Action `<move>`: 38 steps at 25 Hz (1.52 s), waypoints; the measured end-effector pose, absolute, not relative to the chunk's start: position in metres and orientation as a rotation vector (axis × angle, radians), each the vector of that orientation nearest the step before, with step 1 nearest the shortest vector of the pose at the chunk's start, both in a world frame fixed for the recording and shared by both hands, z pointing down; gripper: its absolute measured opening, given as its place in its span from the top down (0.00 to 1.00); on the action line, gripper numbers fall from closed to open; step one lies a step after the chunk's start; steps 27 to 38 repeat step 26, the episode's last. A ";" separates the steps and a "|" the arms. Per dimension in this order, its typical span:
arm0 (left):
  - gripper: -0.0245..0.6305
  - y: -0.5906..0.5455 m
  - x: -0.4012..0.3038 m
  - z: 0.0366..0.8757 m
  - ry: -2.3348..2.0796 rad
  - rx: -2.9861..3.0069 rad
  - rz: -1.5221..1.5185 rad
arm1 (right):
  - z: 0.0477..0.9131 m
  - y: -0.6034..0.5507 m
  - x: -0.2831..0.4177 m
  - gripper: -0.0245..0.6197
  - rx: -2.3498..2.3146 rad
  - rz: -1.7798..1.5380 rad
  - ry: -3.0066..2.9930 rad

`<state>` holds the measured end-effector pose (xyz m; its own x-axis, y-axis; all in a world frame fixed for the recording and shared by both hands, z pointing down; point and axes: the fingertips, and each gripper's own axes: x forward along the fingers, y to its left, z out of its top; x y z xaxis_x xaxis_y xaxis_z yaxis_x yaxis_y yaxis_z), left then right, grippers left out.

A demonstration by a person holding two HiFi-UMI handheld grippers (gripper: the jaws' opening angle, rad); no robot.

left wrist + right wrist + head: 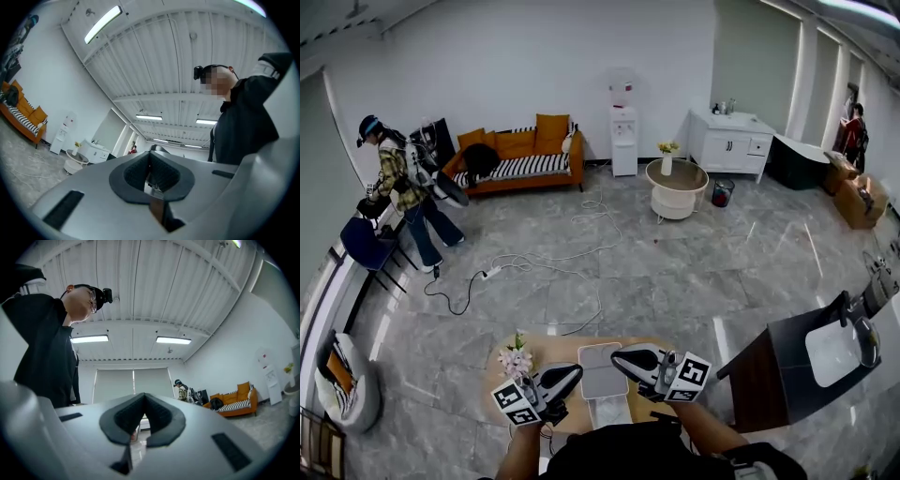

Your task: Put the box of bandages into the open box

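Holding both grippers clenched and empty above the round table.
The left gripper (572, 373) and right gripper (621, 357) hover either side of the white open box (599, 373), which sits on the wooden table (551, 348) near a small bunch of flowers (515, 357). Each gripper's own view shows its pads meeting with nothing between them. The box of bandages cannot be made out.

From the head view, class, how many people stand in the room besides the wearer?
2: one person at the left, near the orange sofa; a second person at the far right edge. Others may be hidden.
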<state>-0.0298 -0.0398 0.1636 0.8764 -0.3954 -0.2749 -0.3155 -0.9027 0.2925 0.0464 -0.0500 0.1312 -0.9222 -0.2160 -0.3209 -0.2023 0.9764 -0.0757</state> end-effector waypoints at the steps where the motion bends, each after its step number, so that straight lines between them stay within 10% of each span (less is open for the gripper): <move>1: 0.94 -0.039 -0.028 0.164 -0.554 2.809 -0.480 | 0.131 -0.052 0.049 0.95 -0.314 -0.061 2.789; 38: 0.94 -0.036 0.014 0.193 -0.729 2.734 -0.379 | 0.169 -0.064 0.081 0.94 -0.194 -0.273 2.824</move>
